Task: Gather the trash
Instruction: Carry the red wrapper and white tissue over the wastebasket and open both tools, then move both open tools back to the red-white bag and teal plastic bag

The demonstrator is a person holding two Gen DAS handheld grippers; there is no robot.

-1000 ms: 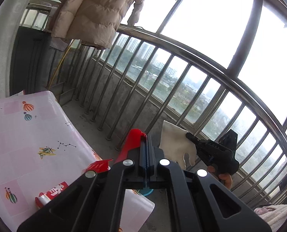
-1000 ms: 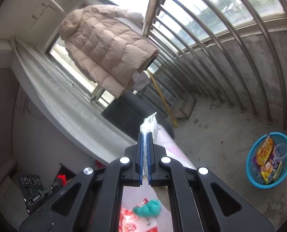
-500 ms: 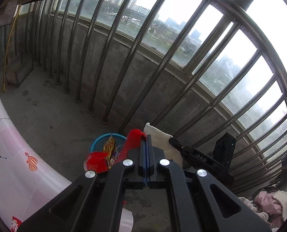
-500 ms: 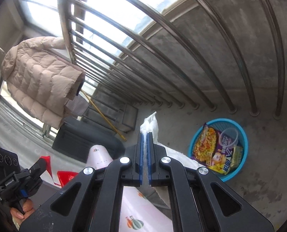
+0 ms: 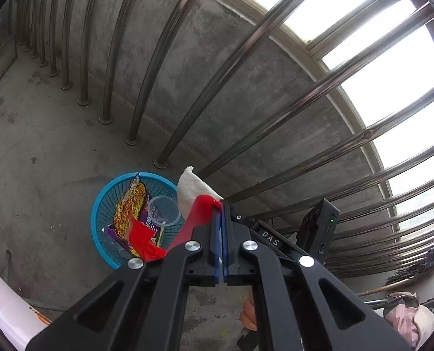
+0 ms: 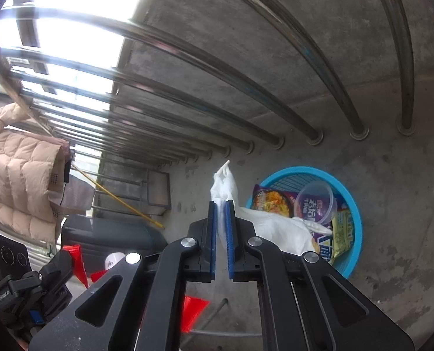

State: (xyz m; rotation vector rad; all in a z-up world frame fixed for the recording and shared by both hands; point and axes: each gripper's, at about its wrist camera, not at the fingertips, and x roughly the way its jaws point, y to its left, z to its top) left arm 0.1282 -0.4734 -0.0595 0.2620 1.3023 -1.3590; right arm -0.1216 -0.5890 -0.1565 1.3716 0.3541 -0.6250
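I swung both hands over the blue basket (image 5: pixel 100 204); both fingers are opening, dropping the red wrapper (image 5: pixel 199 213) and white tissue (image 6: pixel 224 187).

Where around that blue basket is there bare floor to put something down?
Bare concrete floor lies between the blue basket and the railing posts. The basket is crowded: noodle packet, clear cup. Red wrapper and white tissue hang by it.
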